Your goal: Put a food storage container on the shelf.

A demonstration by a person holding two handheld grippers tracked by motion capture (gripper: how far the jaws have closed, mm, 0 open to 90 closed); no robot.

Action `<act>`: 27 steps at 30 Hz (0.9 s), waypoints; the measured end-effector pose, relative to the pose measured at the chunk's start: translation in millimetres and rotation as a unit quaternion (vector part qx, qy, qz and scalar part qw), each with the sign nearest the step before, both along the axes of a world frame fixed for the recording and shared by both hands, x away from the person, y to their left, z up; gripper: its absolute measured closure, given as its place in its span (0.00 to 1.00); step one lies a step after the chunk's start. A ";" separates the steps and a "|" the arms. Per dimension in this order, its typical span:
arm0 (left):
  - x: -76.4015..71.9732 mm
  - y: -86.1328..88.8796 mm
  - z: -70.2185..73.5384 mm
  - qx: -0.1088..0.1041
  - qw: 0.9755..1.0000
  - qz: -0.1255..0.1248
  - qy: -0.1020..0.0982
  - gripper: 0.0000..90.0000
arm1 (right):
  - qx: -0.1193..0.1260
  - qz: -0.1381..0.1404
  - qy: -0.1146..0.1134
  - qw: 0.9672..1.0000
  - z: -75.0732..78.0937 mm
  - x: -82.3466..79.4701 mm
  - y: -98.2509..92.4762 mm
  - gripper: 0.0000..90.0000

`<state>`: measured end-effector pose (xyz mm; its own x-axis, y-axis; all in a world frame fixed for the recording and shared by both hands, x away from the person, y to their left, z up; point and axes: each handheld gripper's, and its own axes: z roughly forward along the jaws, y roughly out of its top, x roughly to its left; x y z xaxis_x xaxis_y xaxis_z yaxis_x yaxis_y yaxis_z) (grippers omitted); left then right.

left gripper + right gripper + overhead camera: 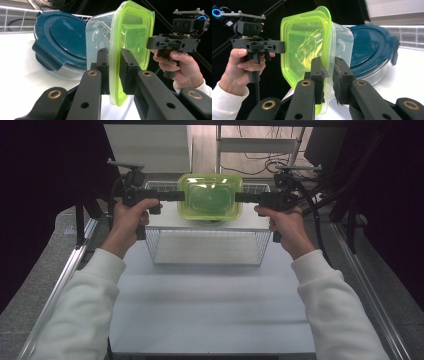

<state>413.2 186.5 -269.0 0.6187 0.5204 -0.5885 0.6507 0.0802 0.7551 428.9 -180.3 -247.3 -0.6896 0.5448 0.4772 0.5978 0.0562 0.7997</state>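
A clear plastic container [210, 196] with a lime-green lid hangs in the air above a wire basket [207, 247], pinched from both sides. My left gripper [182, 196] is shut on its left edge and my right gripper [237, 197] on its right edge. In the left gripper view the jaws [114, 53] clamp the green lid's rim [132, 37], with the clear body [98, 35] on the far side. In the right gripper view the jaws [328, 63] grip the rim of the same lid [304, 42].
A round container with a dark blue lid [60, 37] [372, 47] lies on the white surface inside the basket, just under the lifted one. The basket stands at the far end of a white table [210, 305]. Dark frame posts and cables flank both sides.
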 end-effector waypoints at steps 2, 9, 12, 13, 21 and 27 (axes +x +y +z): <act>4.6 -0.8 1.8 -0.002 1.000 0.001 0.003 0.89 | -0.001 -0.002 0.001 1.000 2.8 4.0 -0.8 0.87; 22.5 -2.0 4.7 -0.009 1.000 0.004 0.018 0.89 | 0.002 -0.007 0.012 1.000 8.7 19.2 -3.2 0.88; 27.6 -1.2 3.2 -0.012 1.000 0.007 0.027 0.89 | 0.008 -0.011 0.018 1.000 9.8 24.3 -2.8 0.88; 29.1 -0.9 2.6 -0.014 0.999 0.011 0.032 0.89 | 0.010 -0.011 0.021 1.000 9.9 25.8 -2.7 0.88; 41.7 0.1 -6.4 -0.019 0.998 0.016 0.054 0.89 | 0.008 -0.018 0.048 0.999 4.1 42.4 0.3 0.88; 52.3 2.3 -11.4 -0.054 0.995 0.020 0.077 0.89 | 0.010 -0.030 0.079 0.996 -1.4 56.4 1.2 0.86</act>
